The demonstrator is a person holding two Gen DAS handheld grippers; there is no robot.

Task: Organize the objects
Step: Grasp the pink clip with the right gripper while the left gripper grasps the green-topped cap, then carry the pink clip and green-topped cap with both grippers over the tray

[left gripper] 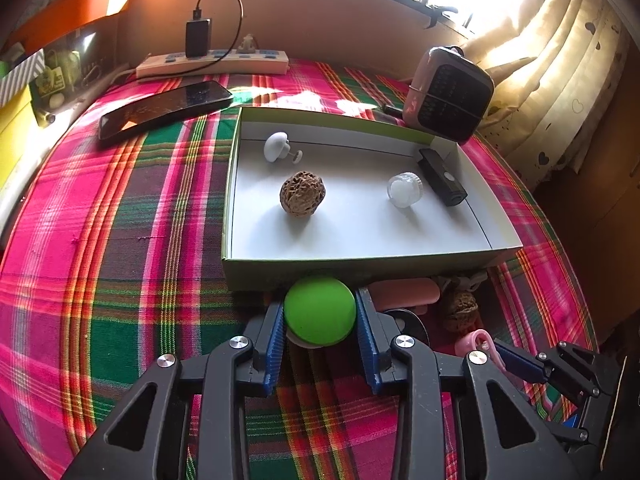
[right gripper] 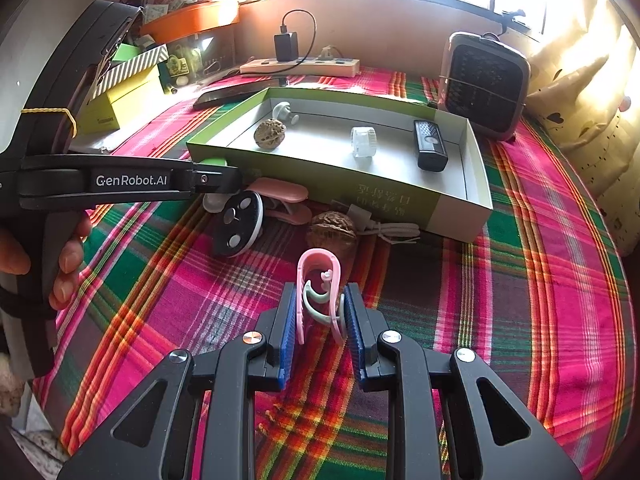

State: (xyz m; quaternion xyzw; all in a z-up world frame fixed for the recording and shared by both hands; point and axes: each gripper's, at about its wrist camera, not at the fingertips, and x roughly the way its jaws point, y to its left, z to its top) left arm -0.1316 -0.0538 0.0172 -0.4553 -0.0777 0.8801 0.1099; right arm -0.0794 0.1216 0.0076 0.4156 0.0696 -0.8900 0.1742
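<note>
Round green plastic disc [left gripper: 320,310] pinched in left tool [left gripper: 320,322] | open white cardboard box [left gripper: 356,270] at 12 o'clock, touching | right tool [right gripper: 320,312] pinched pink plastic clip [right gripper: 318,280]

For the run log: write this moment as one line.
left tongs: shut on green disc | right tongs: shut on pink clip | box: four items inside

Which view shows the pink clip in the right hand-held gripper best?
The right wrist view: the pink clip stands centred between the right hand-held gripper fingers, its loop fully visible. The left wrist view catches only a small pink part of it beside the blue pad at lower right.
</note>
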